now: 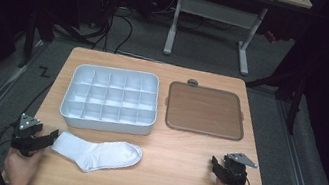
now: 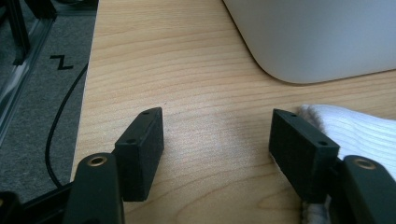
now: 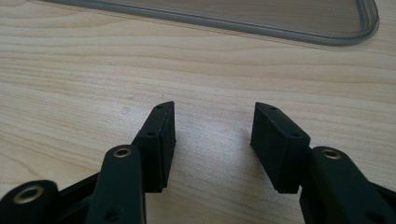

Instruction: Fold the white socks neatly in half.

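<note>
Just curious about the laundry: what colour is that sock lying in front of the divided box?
The sock is plain white with a fine ribbed knit, clearest in the high view.

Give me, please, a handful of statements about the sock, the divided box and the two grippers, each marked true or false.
1. The white sock lies inside the divided box. False: it lies on the table, in front of the box.
2. The left gripper has its jaws open, with bare table between them. True.
3. The right gripper is clamped on the brown tray. False: its jaws are open and the tray lies beyond them.
4. The compartments of the divided box are empty. True.
5. The sock's cuff end is beside one jaw of the left gripper. True.
</note>
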The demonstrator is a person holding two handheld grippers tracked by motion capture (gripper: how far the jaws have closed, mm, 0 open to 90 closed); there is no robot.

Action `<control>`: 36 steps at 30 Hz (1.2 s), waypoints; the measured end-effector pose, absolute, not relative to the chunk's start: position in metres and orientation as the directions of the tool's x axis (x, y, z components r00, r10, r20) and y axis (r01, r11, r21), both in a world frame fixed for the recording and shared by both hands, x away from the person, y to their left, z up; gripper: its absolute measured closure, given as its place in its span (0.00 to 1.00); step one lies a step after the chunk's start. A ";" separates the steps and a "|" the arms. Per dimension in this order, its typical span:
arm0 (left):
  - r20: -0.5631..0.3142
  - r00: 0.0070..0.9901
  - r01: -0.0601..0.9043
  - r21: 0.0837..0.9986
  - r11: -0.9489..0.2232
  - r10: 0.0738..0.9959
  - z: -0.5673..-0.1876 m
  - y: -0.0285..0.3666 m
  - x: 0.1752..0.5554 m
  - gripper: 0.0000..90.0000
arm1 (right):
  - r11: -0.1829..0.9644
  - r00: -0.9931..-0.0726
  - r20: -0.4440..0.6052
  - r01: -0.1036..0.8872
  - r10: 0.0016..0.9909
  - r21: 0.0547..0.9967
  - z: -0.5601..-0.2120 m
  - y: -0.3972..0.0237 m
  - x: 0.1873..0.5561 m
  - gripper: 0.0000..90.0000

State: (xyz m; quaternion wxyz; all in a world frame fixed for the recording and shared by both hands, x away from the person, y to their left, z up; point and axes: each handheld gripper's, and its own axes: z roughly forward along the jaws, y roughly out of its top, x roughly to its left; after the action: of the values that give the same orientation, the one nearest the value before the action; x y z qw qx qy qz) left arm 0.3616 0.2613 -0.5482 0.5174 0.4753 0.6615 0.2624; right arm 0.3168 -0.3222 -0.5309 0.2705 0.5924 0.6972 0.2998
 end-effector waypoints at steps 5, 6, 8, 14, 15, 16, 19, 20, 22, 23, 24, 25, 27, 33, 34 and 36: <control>-0.439 -0.012 0.358 0.837 0.414 0.898 -0.548 0.262 0.361 0.40 | 0.118 -0.151 -0.022 0.665 0.988 0.738 -0.531 -0.322 0.317 0.54; -0.441 -0.011 0.359 0.836 0.415 0.897 -0.548 0.262 0.361 0.40 | 0.118 -0.151 -0.022 0.665 0.988 0.737 -0.531 -0.322 0.317 0.54; -0.444 -0.012 0.358 0.835 0.418 0.896 -0.548 0.262 0.361 0.40 | 0.118 -0.152 -0.021 0.665 0.988 0.737 -0.531 -0.322 0.317 0.53; -0.445 -0.012 0.358 0.834 0.419 0.895 -0.548 0.262 0.361 0.40 | 0.119 -0.155 -0.020 0.666 0.988 0.736 -0.531 -0.322 0.317 0.52; -0.445 -0.011 0.359 0.834 0.419 0.896 -0.548 0.262 0.361 0.40 | 0.121 -0.156 -0.021 0.666 0.988 0.736 -0.531 -0.322 0.317 0.52; -0.445 -0.011 0.359 0.834 0.419 0.896 -0.548 0.262 0.361 0.40 | 0.122 -0.157 -0.021 0.666 0.987 0.736 -0.531 -0.322 0.317 0.51; -0.443 -0.011 0.358 0.835 0.417 0.897 -0.548 0.262 0.361 0.40 | 0.120 -0.154 -0.021 0.666 0.988 0.737 -0.531 -0.322 0.317 0.51; -0.441 -0.013 0.356 0.836 0.417 0.897 -0.548 0.261 0.361 0.40 | 0.119 -0.153 -0.021 0.667 0.988 0.736 -0.531 -0.322 0.317 0.51; -0.436 -0.013 0.357 0.839 0.411 0.900 -0.548 0.261 0.361 0.40 | 0.119 -0.153 -0.021 0.665 0.988 0.737 -0.531 -0.321 0.317 0.51; -0.434 -0.013 0.357 0.839 0.410 0.901 -0.548 0.261 0.361 0.40 | 0.119 -0.153 -0.021 0.665 0.988 0.737 -0.531 -0.321 0.317 0.51; -0.434 -0.013 0.358 0.839 0.409 0.901 -0.548 0.261 0.361 0.40 | 0.119 -0.153 -0.022 0.665 0.988 0.737 -0.531 -0.321 0.317 0.51; -0.435 -0.013 0.357 0.839 0.410 0.900 -0.548 0.261 0.361 0.40 | 0.119 -0.153 -0.021 0.665 0.988 0.737 -0.531 -0.321 0.317 0.51; -0.436 -0.012 0.357 0.839 0.411 0.900 -0.548 0.261 0.361 0.39 | 0.119 -0.153 -0.022 0.665 0.988 0.737 -0.531 -0.321 0.317 0.51; -0.431 -0.010 0.359 0.841 0.405 0.902 -0.548 0.260 0.361 0.39 | 0.119 -0.153 -0.021 0.665 0.988 0.737 -0.531 -0.321 0.317 0.51; -0.431 -0.010 0.359 0.840 0.406 0.902 -0.548 0.260 0.361 0.39 | 0.121 -0.155 -0.022 0.665 0.988 0.737 -0.531 -0.321 0.317 0.50; -0.431 -0.010 0.359 0.841 0.406 0.902 -0.548 0.260 0.361 0.39 | 0.120 -0.155 -0.021 0.668 0.988 0.735 -0.531 -0.321 0.317 0.50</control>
State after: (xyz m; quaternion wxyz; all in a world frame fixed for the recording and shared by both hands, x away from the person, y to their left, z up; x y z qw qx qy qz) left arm 0.3614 0.2601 -0.5485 0.5166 0.4774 0.6603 0.2631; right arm 0.3170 -0.3210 -0.5309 0.2682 0.5923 0.6987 0.2985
